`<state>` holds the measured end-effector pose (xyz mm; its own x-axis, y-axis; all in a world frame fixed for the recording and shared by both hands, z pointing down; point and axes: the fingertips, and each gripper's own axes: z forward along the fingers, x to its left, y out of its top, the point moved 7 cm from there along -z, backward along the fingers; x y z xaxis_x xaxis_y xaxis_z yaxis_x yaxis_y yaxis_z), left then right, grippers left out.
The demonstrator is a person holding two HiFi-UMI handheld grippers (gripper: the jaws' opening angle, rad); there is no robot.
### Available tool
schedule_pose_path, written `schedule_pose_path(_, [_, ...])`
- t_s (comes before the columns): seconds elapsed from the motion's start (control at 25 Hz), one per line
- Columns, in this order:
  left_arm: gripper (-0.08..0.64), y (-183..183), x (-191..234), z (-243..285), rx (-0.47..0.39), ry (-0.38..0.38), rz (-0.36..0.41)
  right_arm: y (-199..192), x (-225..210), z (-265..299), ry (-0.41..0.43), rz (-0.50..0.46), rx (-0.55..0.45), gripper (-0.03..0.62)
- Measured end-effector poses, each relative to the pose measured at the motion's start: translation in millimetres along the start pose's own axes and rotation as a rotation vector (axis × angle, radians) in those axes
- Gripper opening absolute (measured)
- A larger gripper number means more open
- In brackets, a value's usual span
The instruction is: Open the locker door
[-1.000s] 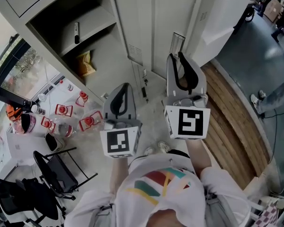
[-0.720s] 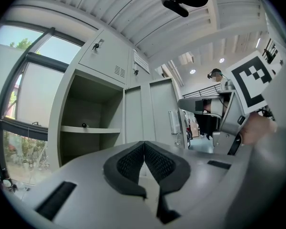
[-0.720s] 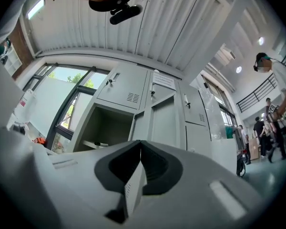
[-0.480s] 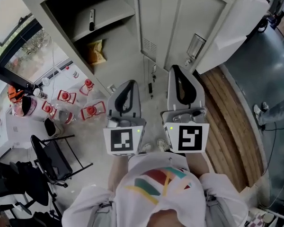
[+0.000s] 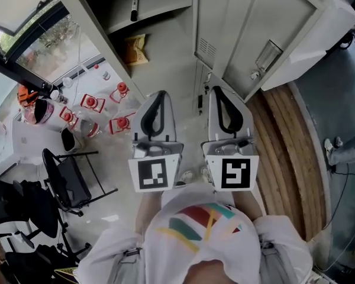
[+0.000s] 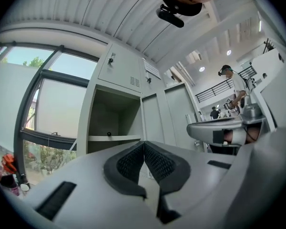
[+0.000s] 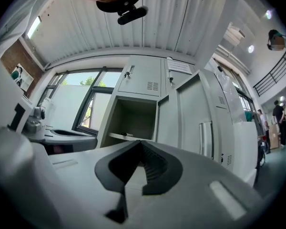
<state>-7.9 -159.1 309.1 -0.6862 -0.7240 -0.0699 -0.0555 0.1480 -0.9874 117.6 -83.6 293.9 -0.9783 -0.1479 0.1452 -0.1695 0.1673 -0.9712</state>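
We hold both tools level in front of a tall grey sheet-metal locker [image 5: 94, 22]. The left tool [image 5: 159, 94] is clenched. Its ribbed black pads [image 6: 158, 162] meet at the tips with nothing between them. The right tool [image 5: 215, 90] is clenched too, its dark grooved pads [image 7: 152, 168] pressed together on nothing. Each tool has a smooth grey shell, a black loop-shaped opening and a cube with square black-and-white markers at the rear.

The left compartment of the locker is open. It is a deep boxy hollow with a flat shelf [image 5: 160, 7], on which lies a slim dark cylinder [image 5: 134, 7]. A crinkled yellow packet [image 5: 136, 48] sits below the shelf. The door [image 5: 278, 16] is a flat painted panel with a long pale bar handle [image 5: 266, 55]. It stands just right of the opening, and in the right tool's view it is angled out toward us. Neither tool touches it. A narrower panel between the door and the opening has short louvre slots [image 5: 206, 47].

Clear bottles with red caps [image 5: 100, 108] are clustered on the pale floor at the left, near a black chair [image 5: 71, 182]. Wooden planks [image 5: 284, 141] run along the right.
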Motion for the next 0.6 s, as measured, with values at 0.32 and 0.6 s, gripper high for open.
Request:
schedule_pose_path(0.32, [0.015,2,12,-8,-0.003,0.043,0.013,-20,9,5,0.039,-0.005,0.07,0.005])
schedule_pose_path(0.6, [0.015,1,12,-7,-0.01,0.04,0.006,-24,12,8,0.047,0.003,0.077,0.005])
